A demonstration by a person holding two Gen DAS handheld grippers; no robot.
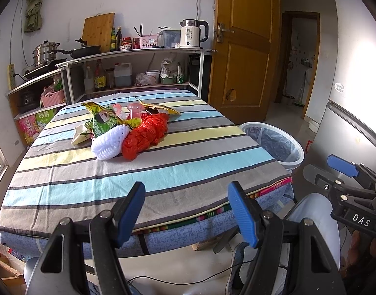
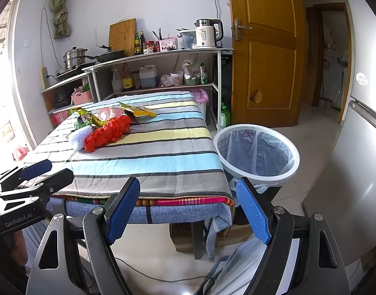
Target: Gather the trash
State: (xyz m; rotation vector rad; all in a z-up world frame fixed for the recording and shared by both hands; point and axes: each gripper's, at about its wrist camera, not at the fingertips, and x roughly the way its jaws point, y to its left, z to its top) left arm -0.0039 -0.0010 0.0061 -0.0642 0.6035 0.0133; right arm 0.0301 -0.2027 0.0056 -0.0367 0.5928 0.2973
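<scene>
Left gripper (image 1: 188,211): my jaws gape, nothing between them.
Right gripper (image 2: 188,209): mine too, spread and bare.
Trash pile (image 1: 124,127): at 11 o'clock on the striped tablecloth (image 1: 163,172); red plastic bag (image 1: 146,135) and white foam net (image 1: 109,145) hide the wrappers behind.
Bin (image 2: 256,154): at 1 o'clock, its base cut off.

Each of the 2 grippers, the left gripper (image 1: 188,211) and the right gripper (image 2: 188,209), has black hinged arms with silver screws, 2 blue ribbed finger pads (image 1: 242,212), and white lettering, "GenRobot.AI" on the left and "DAS" on the right.
</scene>
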